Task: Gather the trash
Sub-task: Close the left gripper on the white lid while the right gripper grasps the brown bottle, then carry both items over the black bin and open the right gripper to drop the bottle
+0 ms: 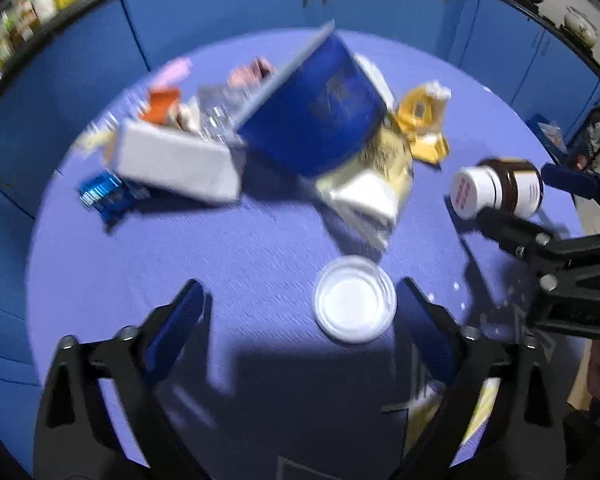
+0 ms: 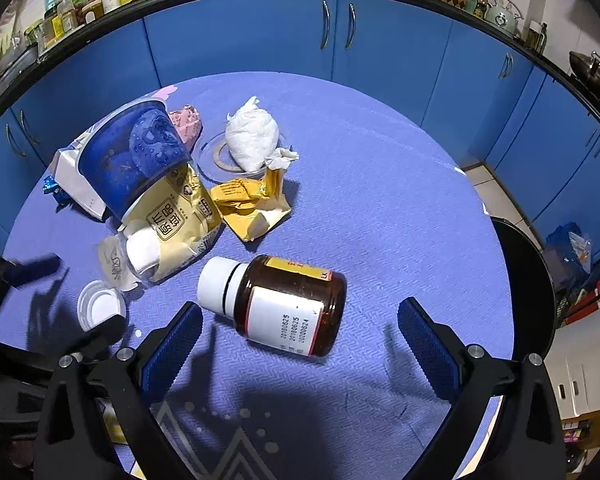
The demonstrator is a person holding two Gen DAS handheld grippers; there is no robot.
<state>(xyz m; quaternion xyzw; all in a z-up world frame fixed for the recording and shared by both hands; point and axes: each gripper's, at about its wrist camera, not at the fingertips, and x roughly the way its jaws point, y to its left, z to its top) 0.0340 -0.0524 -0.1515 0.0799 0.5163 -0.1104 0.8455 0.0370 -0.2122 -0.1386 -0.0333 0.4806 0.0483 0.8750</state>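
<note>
A brown pill bottle (image 2: pixel 288 304) with a white cap lies on its side on the round purple table (image 2: pixel 380 200). My right gripper (image 2: pixel 300 334) is open, its blue pads on either side of the bottle; both also show in the left wrist view, bottle (image 1: pixel 500 190). My left gripper (image 1: pixel 298 312) is open and empty above the table. A white plastic lid (image 1: pixel 355 299) lies just inside its right finger; it also shows in the right wrist view (image 2: pixel 100 309). A trash pile holds a tipped blue cup (image 1: pixel 316 120), a cream pouch (image 2: pixel 176 224), yellow wrappers (image 2: pixel 252 204) and a white box (image 1: pixel 180 164).
A crumpled white tissue (image 2: pixel 252 136) rests on a clear dish at the far side. A blue foil wrapper (image 1: pixel 102 194) lies at the pile's left. Blue cabinets (image 2: pixel 340 28) ring the table. A dark chair (image 2: pixel 524 276) stands at the right.
</note>
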